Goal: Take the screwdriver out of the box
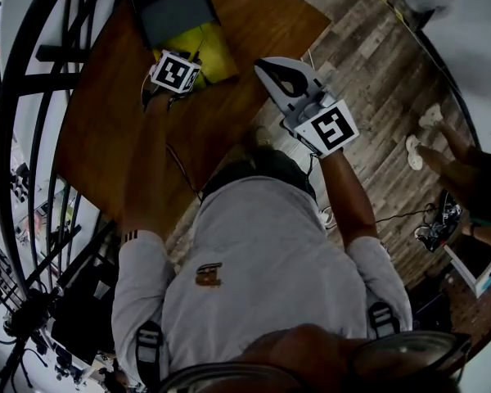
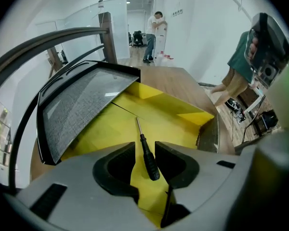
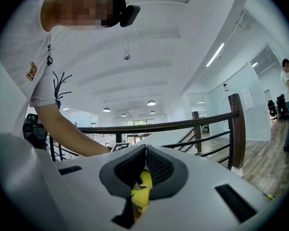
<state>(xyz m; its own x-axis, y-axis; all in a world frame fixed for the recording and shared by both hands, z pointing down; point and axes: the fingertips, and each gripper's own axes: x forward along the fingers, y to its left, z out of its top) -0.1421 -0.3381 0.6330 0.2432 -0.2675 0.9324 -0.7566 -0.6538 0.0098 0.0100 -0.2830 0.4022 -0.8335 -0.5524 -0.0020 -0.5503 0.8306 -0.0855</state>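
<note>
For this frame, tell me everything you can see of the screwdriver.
The screwdriver is small and slim: a black handle and a thin bare-metal shaft. It lies flat on the yellow floor of the open box, handle nearest the camera, tip pointing toward the box's far side. It sits in the gap between the open jaws of the left tool; neither pad presses on it. Only the box floor seems to touch it.
</note>
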